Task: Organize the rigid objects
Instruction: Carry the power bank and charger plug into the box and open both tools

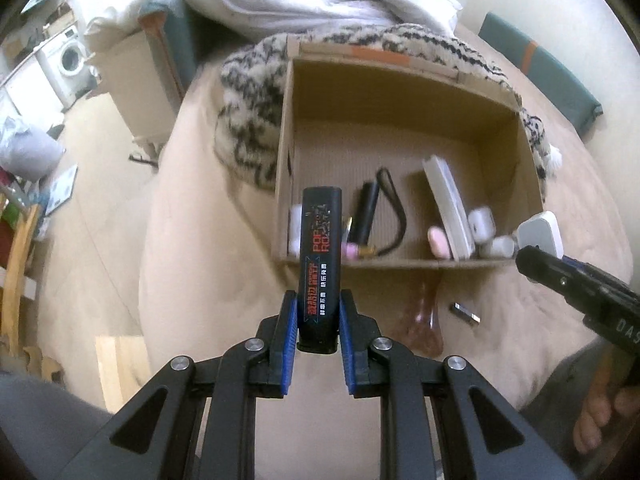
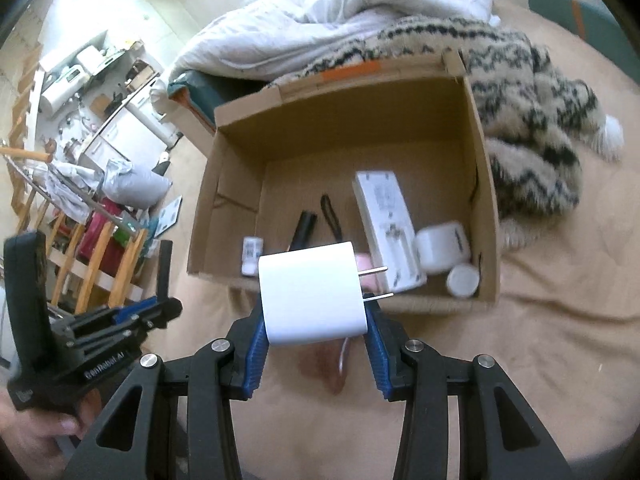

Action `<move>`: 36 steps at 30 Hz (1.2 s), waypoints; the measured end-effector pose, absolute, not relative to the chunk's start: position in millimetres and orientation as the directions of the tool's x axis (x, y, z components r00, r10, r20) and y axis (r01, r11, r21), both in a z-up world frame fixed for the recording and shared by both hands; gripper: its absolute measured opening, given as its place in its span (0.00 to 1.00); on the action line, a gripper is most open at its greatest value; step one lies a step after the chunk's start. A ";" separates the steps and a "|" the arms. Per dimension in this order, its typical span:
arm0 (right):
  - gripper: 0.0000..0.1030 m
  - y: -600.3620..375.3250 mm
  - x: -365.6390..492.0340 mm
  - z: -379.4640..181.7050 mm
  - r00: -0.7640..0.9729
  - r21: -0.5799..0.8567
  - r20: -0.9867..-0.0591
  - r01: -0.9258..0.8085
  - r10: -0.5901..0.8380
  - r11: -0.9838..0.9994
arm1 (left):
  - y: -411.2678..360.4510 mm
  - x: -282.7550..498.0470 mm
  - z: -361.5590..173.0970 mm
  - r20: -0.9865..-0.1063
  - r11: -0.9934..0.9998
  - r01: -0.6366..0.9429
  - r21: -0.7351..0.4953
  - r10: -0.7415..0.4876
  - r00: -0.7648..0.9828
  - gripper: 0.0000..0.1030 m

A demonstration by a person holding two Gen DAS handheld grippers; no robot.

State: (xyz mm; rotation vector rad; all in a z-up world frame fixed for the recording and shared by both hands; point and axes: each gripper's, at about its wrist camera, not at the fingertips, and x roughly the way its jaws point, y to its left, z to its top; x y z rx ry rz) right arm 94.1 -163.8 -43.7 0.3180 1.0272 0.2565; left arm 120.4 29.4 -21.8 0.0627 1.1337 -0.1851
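Cardboard box (image 2: 476, 148) on the bed (image 2: 560, 320), perhaps touching the blanket (image 2: 532, 120) behind

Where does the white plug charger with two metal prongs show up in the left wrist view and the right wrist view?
Left wrist: white plug charger, far right, at the box's near right corner.
Right wrist: centre, clamped in the right gripper.
Shared landmark: open brown cardboard box.

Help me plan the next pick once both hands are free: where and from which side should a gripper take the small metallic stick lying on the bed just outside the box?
Grip the metallic stick across its narrow width at mid-length, coming straight down from above. It lies flat on the soft beige cover, apart from the cardboard box, so its long sides look free.
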 end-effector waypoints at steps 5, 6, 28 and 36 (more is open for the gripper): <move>0.44 -172.4 122.4 -47.9 0.493 0.358 -0.802 -0.054 0.337 0.932 | 9.1 147.4 -17.4 -0.887 0.979 0.205 -0.008 -0.102 0.451 0.17; 0.44 -173.3 128.4 -50.0 0.491 0.355 -0.805 -0.052 0.333 0.934 | 5.8 152.6 -18.5 -0.885 0.978 0.207 -0.006 -0.101 0.455 0.17; 0.44 -152.5 155.5 -99.6 0.367 0.364 -0.860 -0.044 0.354 0.930 | -19.9 198.0 -82.5 -0.898 0.979 0.205 0.014 -0.078 0.433 0.17; 0.44 -140.2 156.2 -105.5 0.339 0.318 -0.884 -0.072 0.323 0.945 | -23.1 198.3 -85.5 -0.906 0.977 0.211 0.026 -0.066 0.418 0.17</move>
